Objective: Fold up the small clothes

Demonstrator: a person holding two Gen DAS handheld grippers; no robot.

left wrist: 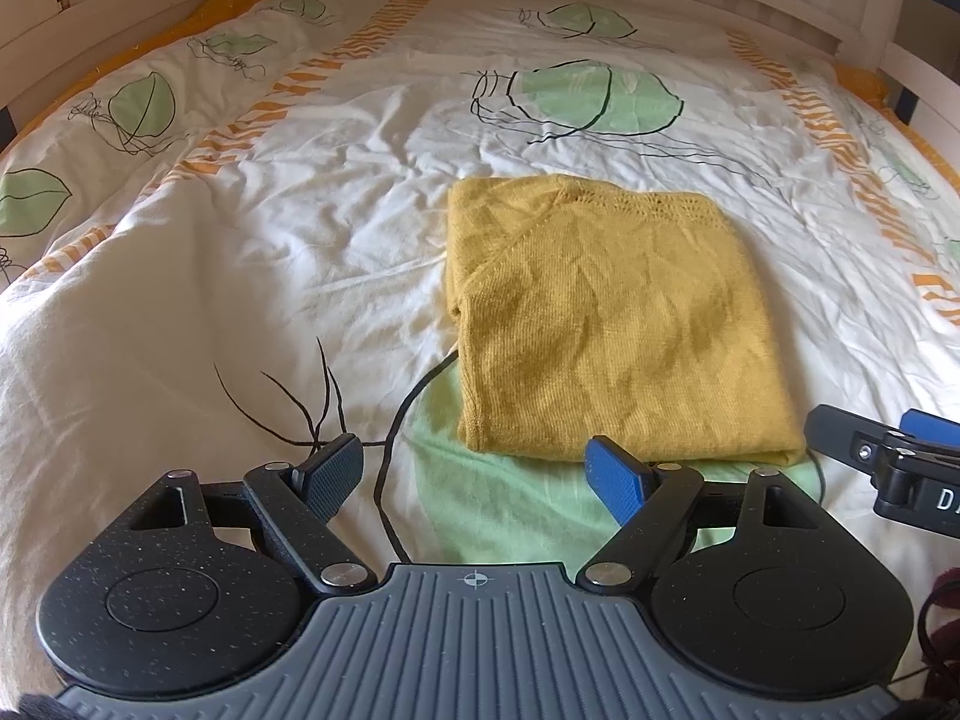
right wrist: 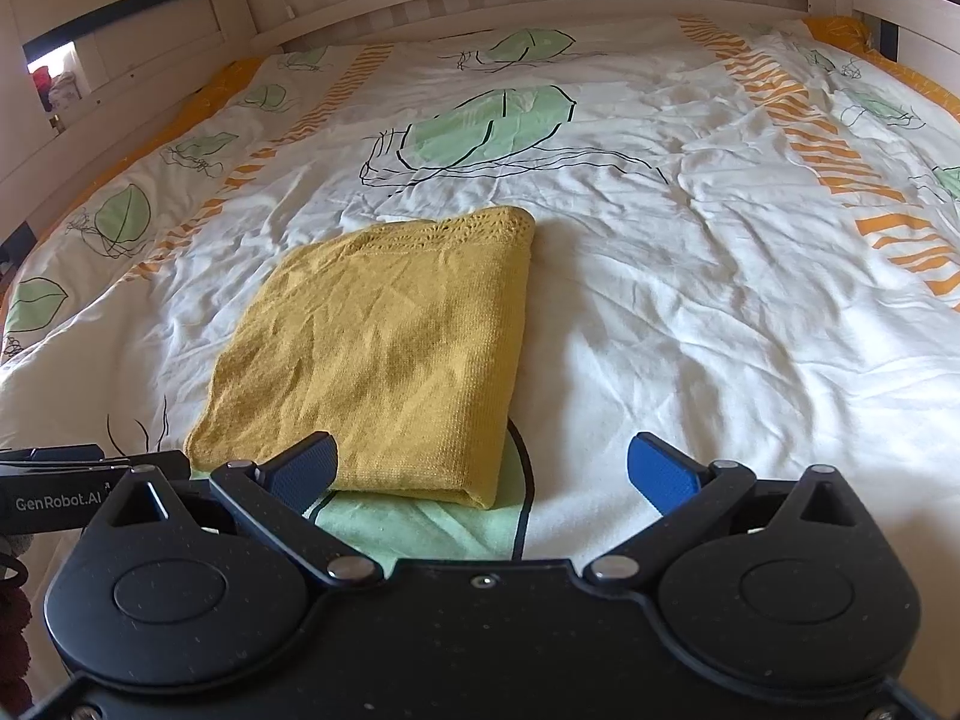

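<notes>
At the left edge of the bed, a strip of yellow sheet (left wrist: 180,18) shows beside the white duvet (left wrist: 270,252), which is printed with green leaves, thin black line drawings and bands of orange dashes. The duvet is creased all over and spreads across the whole bed up to the pale slatted headboard (right wrist: 540,6) at the far edge.

The left gripper (left wrist: 477,471) hovers over the near edge of the duvet, its two fingers spread wide apart with nothing between them; beneath it lies a large green leaf print outlined in black. Its dark left pad (left wrist: 333,477) sits above white cloth, and its blue right pad (left wrist: 615,480) is just in front of the near hem of the garment, whether touching or not I cannot tell.

The mustard-yellow knitted sweater (left wrist: 606,312) lies folded into a neat rectangle near the middle of the near half of the bed, its near edge over the green leaf print and an openwork knit band along its far edge.

To the right, the right gripper (right wrist: 483,471) is also spread open and empty, with its left pad (right wrist: 306,471) over the sweater's near hem and its right pad (right wrist: 660,474) above bare white duvet. At the far right corner, more yellow sheet (right wrist: 840,30) peeks out.
</notes>
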